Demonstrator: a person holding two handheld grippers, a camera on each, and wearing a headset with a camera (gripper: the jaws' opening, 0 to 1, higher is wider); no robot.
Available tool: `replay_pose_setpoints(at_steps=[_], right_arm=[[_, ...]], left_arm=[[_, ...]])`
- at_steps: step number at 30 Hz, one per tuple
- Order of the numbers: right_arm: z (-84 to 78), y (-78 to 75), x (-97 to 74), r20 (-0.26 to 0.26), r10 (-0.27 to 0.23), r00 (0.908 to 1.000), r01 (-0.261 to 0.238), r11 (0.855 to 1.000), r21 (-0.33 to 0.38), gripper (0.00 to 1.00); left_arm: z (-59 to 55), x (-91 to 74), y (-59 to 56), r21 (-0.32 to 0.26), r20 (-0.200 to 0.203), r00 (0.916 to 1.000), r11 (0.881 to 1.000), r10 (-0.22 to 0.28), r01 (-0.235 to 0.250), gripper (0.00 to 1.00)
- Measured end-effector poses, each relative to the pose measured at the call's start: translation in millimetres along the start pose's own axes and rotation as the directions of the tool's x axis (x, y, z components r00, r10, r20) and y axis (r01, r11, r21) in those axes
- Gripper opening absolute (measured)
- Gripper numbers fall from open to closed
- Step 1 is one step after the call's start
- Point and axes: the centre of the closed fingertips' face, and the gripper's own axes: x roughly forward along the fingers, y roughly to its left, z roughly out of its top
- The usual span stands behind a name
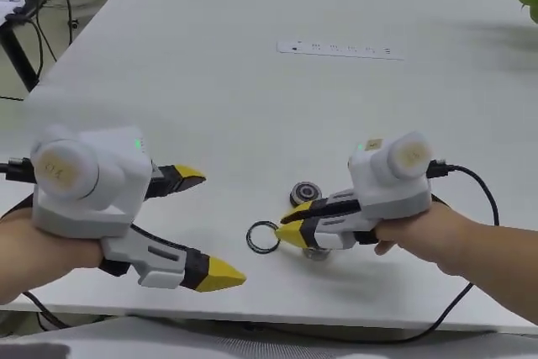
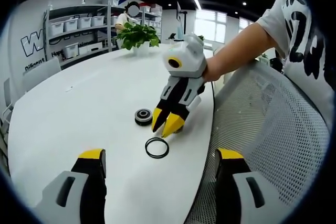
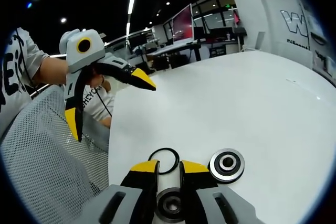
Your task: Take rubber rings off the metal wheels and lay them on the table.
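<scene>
White tabletop (image 1: 252,81): right gripper (image 1: 292,224) clamps wheel (image 3: 170,203) beside ring (image 1: 263,237).

The table (image 1: 252,81) carries all items near its front edge. One rubber ring (image 1: 263,237) lies flat on the table, clear of any wheel. A first wheel (image 1: 305,192) lies just behind and to the right of the ring, apart from it. The right gripper (image 1: 286,226) is positioned immediately right of the ring, tips at the ring's edge, with a second wheel (image 3: 170,203) between its jaws. The left gripper (image 1: 220,226), jaws spread, is positioned left of the ring. A socket strip (image 1: 340,50) lies well behind, toward the table's middle.
</scene>
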Motion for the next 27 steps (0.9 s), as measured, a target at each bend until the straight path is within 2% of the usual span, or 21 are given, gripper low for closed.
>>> replay_pose_setpoints(at_steps=[4,9,21,27], right_arm=[[3.6,-2.7,-5.7,0.016,-0.009,0.9998,0.009,1.000,0.003,0.13],[14.2,-7.6,-15.0,0.064,-0.030,0.9975,0.029,0.999,0.016,0.15],[39.8,-18.6,-39.2,0.148,-0.076,0.9861,0.076,0.997,0.008,0.17],[43.7,-25.3,-51.0,0.167,-0.107,0.9801,0.107,0.994,0.010,0.18]], left_arm=[[2.1,1.0,0.9,-0.003,0.002,1.0000,1.000,-0.004,0.004,0.84],[3.4,4.5,1.0,0.007,-0.008,0.9999,1.000,-0.014,0.014,0.83],[22.2,10.1,9.8,0.041,0.005,0.9999,0.999,-0.016,0.015,0.78],[30.1,14.1,16.2,0.050,0.011,0.9998,0.999,-0.015,0.014,0.74]])
